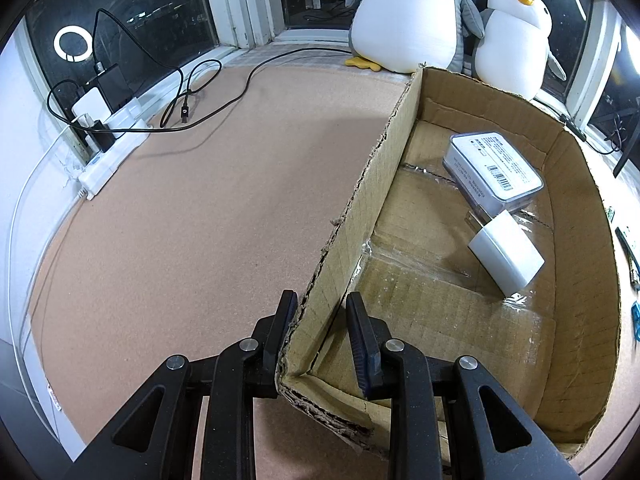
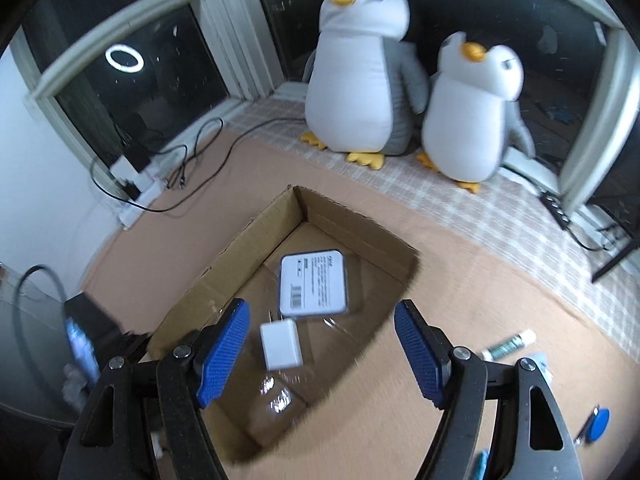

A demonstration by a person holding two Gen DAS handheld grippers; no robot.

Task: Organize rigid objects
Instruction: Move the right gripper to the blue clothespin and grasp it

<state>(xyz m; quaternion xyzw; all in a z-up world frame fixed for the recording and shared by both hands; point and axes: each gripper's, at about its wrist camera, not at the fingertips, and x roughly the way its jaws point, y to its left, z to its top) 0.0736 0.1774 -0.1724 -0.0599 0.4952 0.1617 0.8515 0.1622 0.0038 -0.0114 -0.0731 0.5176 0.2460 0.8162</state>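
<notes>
Likely light, stiff, smooth: white charger [image 2: 280, 343] inside cardboard box [image 1: 576, 280], best pinched across flat sides. Left gripper [image 1: 320, 340] clamping box wall; right gripper [image 2: 320, 354] agape, empty.

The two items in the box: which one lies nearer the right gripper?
The white charger plug, prongs toward the flat labelled case. It lies just beyond the open right gripper; the case lies farther in.
</notes>
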